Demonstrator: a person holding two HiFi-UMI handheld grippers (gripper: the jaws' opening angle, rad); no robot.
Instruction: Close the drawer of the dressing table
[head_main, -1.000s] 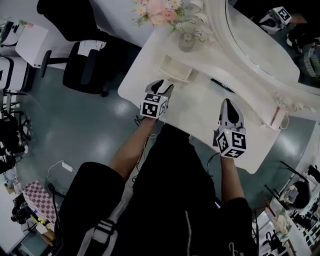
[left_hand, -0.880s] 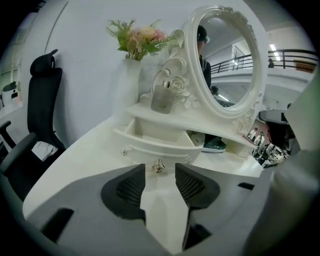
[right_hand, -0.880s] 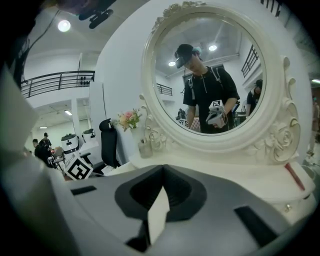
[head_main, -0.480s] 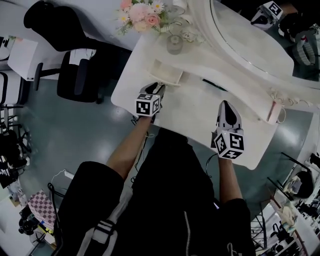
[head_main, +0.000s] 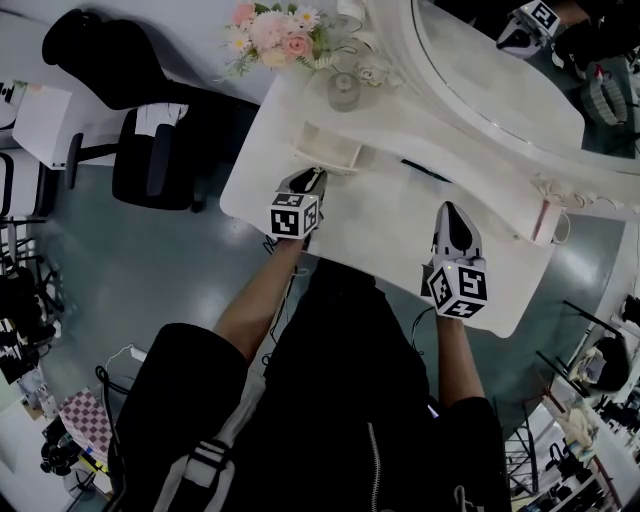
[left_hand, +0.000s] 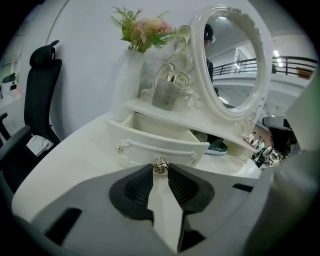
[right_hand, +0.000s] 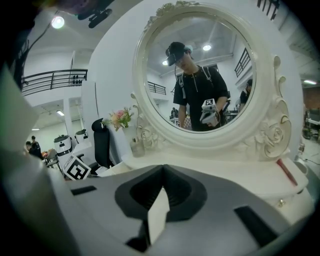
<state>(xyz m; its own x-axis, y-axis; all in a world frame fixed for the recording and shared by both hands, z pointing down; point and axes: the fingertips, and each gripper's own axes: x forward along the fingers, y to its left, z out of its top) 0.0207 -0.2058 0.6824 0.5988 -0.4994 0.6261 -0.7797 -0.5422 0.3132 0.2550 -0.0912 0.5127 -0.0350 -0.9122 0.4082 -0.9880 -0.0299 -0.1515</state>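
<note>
**Left gripper (head_main: 303, 185) has the drawer knob, looks set to push**

The drawer (left_hand: 155, 145) is pulled out at the far left of the dressing table (head_main: 390, 215), under the mirror (head_main: 500, 70) shelf. The left jaws have just been closing and now pinch its little metal knob (left_hand: 160, 166), probably to steer a straight push. The right gripper (head_main: 452, 212) hangs closed and empty over the near right.

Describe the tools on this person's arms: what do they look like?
Both the left tongs and right tongs are grey and white with black ribbed pads, each carrying a cube of black-and-white square markers. Thin cables trail back along the arms; the sleeves are black.
</note>
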